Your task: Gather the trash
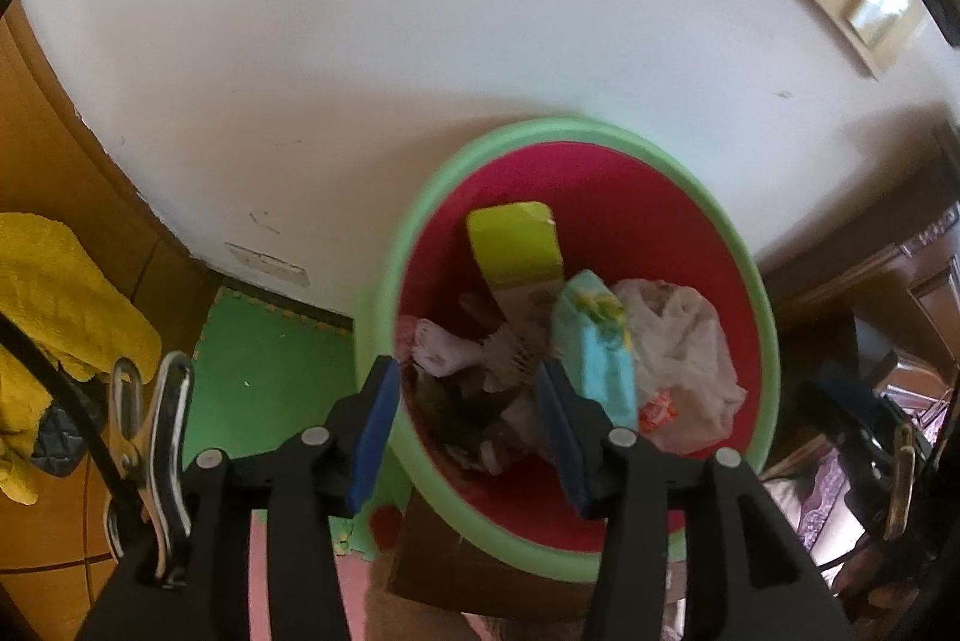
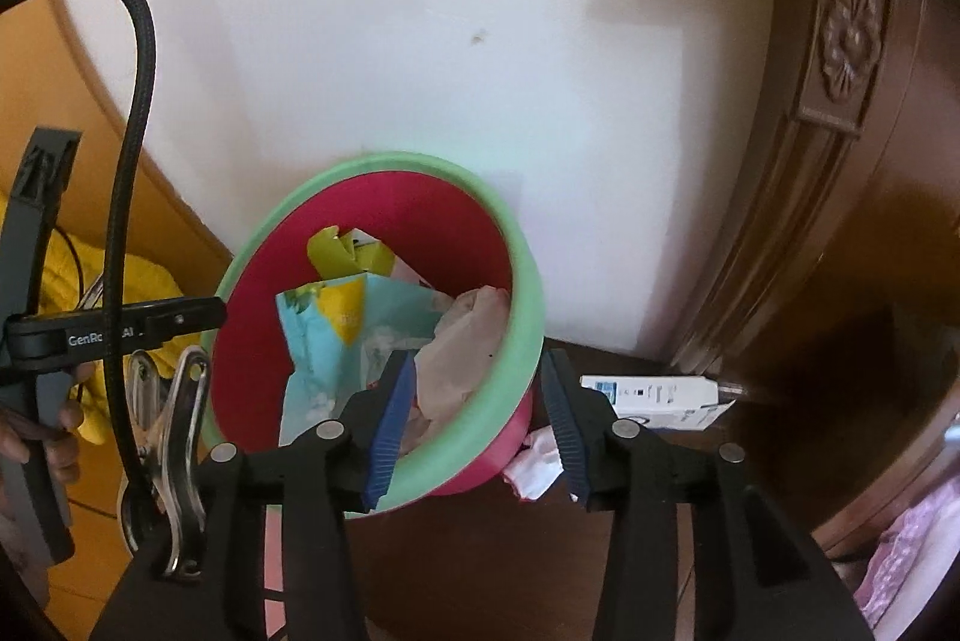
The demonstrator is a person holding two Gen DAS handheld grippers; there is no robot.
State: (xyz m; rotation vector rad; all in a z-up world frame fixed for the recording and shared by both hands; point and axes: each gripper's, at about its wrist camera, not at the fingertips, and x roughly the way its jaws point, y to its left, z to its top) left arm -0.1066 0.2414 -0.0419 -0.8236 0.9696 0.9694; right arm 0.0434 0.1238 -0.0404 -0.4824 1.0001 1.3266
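Observation:
A bin with a green rim point(image 1: 420, 197) and red inside stands against the white wall. It holds a yellow-green carton point(image 1: 516, 245), a light-blue and yellow packet point(image 1: 600, 341), a white plastic bag point(image 1: 684, 347) and other scraps. My left gripper point(image 1: 467, 377) hangs open over the bin's near side with nothing between its pads; the blurred packet shows just past its right finger. My right gripper point(image 2: 480, 365) is open and straddles the bin's rim point(image 2: 516, 335), one finger inside and one outside. The packet point(image 2: 324, 335) lies in the bin.
A white box point(image 2: 654, 395) and a crumpled white and red scrap point(image 2: 534, 467) lie on the dark surface right of the bin. Carved brown furniture point(image 2: 840, 101) stands at the right. A yellow cloth point(image 1: 54, 293) lies at the left on a wooden floor, by a green mat point(image 1: 270, 377).

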